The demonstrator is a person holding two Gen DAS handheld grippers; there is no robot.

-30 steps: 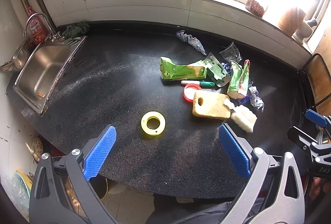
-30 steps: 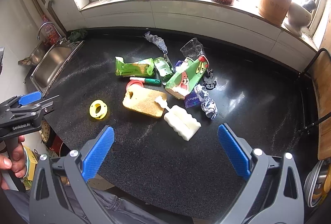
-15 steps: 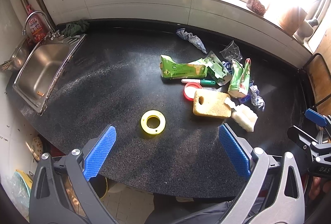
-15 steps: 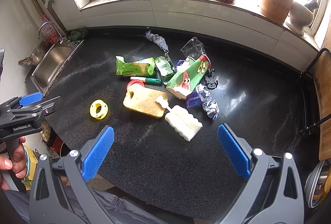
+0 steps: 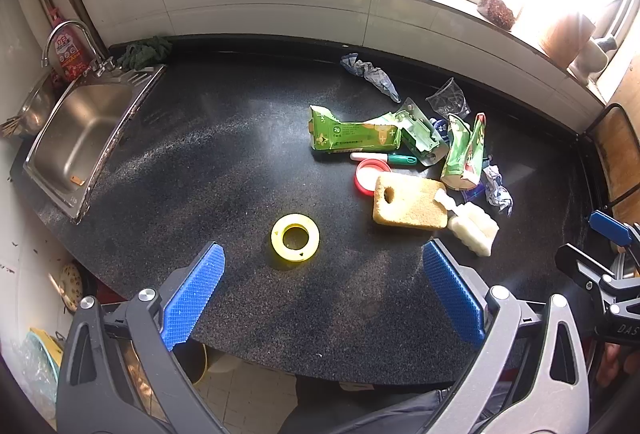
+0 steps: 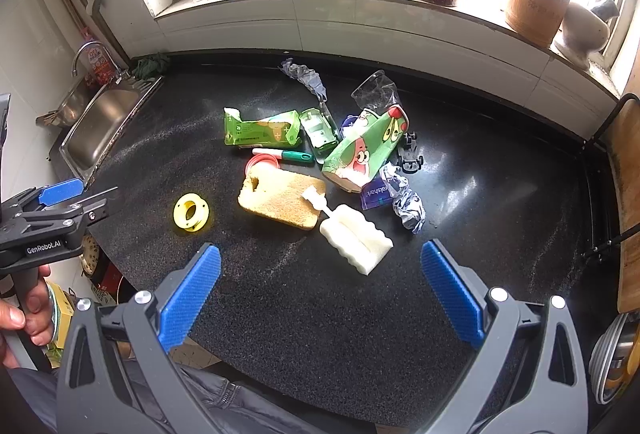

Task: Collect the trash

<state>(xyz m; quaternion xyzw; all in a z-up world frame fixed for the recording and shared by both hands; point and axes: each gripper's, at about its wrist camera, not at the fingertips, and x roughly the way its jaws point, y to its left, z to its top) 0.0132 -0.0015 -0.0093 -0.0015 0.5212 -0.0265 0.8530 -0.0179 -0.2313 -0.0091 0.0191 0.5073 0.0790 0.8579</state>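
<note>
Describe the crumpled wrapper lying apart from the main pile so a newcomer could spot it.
On the black countertop, look past the pile of green cartons toward the tiled back wall. The crumpled blue-grey wrapper lies alone there, the only piece nearest the wall, with bare counter around it.

home kitchen | steel sink (image 5: 76, 137) | faucet (image 5: 72, 37) | black countertop (image 5: 224, 161)
</note>
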